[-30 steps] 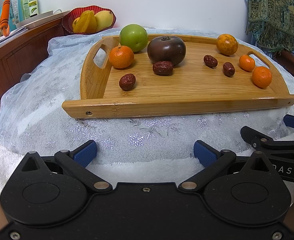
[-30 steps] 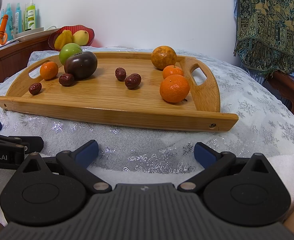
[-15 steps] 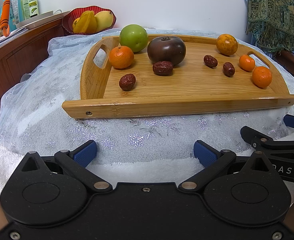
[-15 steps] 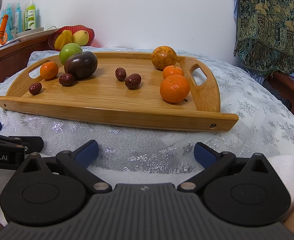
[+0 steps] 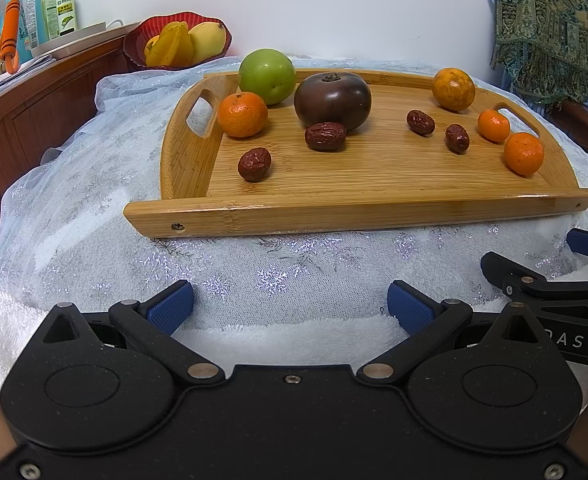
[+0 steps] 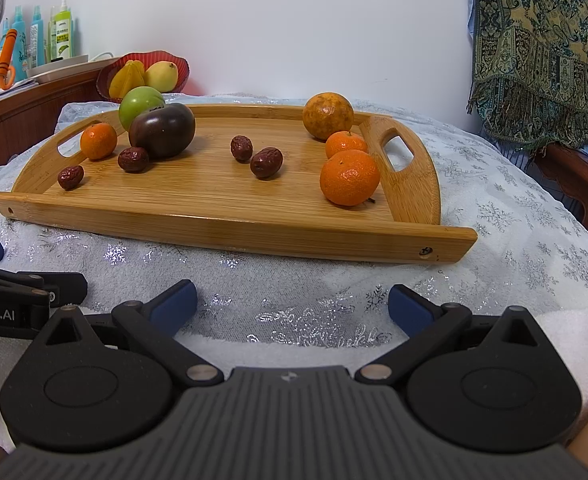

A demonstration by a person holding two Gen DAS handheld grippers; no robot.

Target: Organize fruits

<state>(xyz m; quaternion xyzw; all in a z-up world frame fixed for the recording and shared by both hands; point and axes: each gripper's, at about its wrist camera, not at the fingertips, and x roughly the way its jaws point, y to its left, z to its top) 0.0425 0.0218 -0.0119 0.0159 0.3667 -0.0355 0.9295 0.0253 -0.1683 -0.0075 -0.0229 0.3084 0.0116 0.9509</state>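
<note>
A bamboo tray (image 5: 373, 216) (image 6: 230, 236) lies on the white cloth. On it are a green apple (image 5: 267, 76), a dark purple tomato (image 5: 332, 100) (image 6: 162, 130), several red dates such as one at the left (image 5: 254, 164) and one mid-tray (image 6: 267, 162), a large mottled orange (image 5: 453, 89) (image 6: 327, 115), and small tangerines at the left (image 5: 242, 114) and right (image 5: 524, 154) (image 6: 349, 177). My left gripper (image 5: 290, 306) is open and empty, in front of the tray. My right gripper (image 6: 292, 302) is open and empty, also in front of it.
A red bowl of yellow fruit (image 5: 178, 46) (image 6: 144, 74) stands on a wooden sideboard (image 5: 34, 96) at the back left with spray bottles (image 5: 34, 16). A patterned cloth (image 6: 541, 52) hangs at the right. A white towel (image 5: 286, 336) lies under the grippers.
</note>
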